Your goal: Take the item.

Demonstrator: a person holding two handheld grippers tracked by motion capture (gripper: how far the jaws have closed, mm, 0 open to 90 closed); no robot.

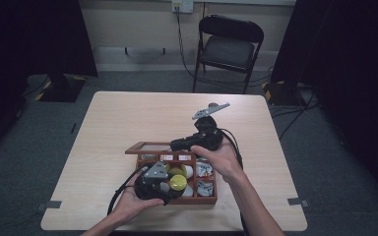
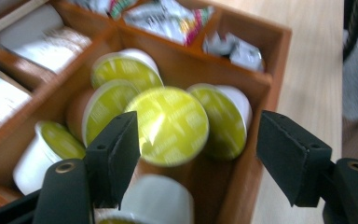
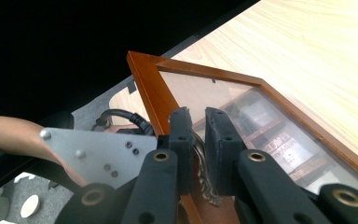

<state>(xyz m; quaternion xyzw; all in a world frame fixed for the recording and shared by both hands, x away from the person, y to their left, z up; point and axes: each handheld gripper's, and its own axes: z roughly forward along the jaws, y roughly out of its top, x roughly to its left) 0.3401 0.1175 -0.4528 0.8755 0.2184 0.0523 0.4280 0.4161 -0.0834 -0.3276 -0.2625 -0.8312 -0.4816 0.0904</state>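
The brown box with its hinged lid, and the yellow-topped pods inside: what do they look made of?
The brown compartment box looks like varnished wood: red-brown, smooth, with a slight sheen. Its hinged lid has the same wooden frame around a clear pane, glass or acrylic, since the labels below show through. The yellow-topped pods look like white plastic cups sealed with shiny foil that catches the light.

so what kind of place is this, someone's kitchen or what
More likely a recording studio or lab than a kitchen: black curtains flank a lone pale wooden table on grey carpet, with a black folding chair and trailing cables behind.
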